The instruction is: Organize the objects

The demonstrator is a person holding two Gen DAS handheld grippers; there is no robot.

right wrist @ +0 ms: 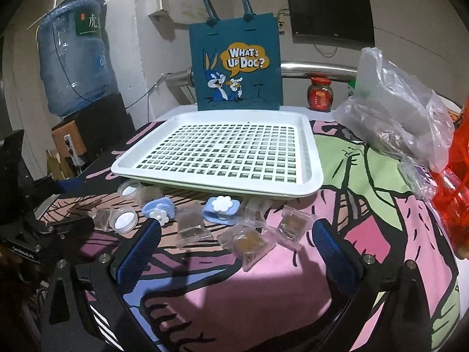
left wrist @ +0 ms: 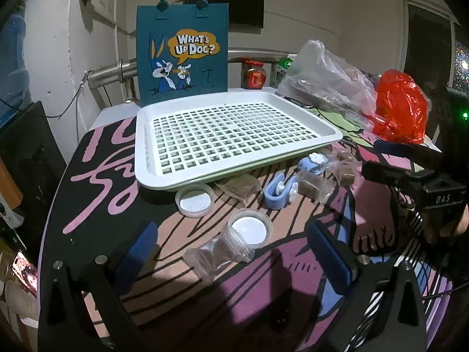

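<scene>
A white slotted tray (left wrist: pixel 146 158) (right wrist: pixel 310 158) sits empty on the cartoon tablecloth. In front of it lie a clear jar on its side (left wrist: pixel 246 234) (right wrist: pixel 123 220), its lid (left wrist: pixel 195 199) (right wrist: pixel 128 188), two blue flower clips (left wrist: pixel 278 192) (left wrist: pixel 312 162) (right wrist: pixel 158 209) (right wrist: pixel 219 209) and several clear packets of brown blocks (left wrist: pixel 205 259) (right wrist: pixel 252 243). My left gripper (left wrist: pixel 234 252) is open just before the jar and a packet. My right gripper (right wrist: pixel 237 240) is open around the packets, and shows at the right of the left wrist view (left wrist: pixel 410 173).
A blue "What's Up Doc?" bag (left wrist: pixel 181 52) (right wrist: pixel 237 64) stands behind the tray. Clear plastic bags (left wrist: pixel 325 79) (right wrist: pixel 395 108) and a red bag (left wrist: pixel 401 111) (right wrist: pixel 454 193) lie at the right. A red jar (right wrist: pixel 320 93) and a water bottle (right wrist: pixel 73 55) stand behind.
</scene>
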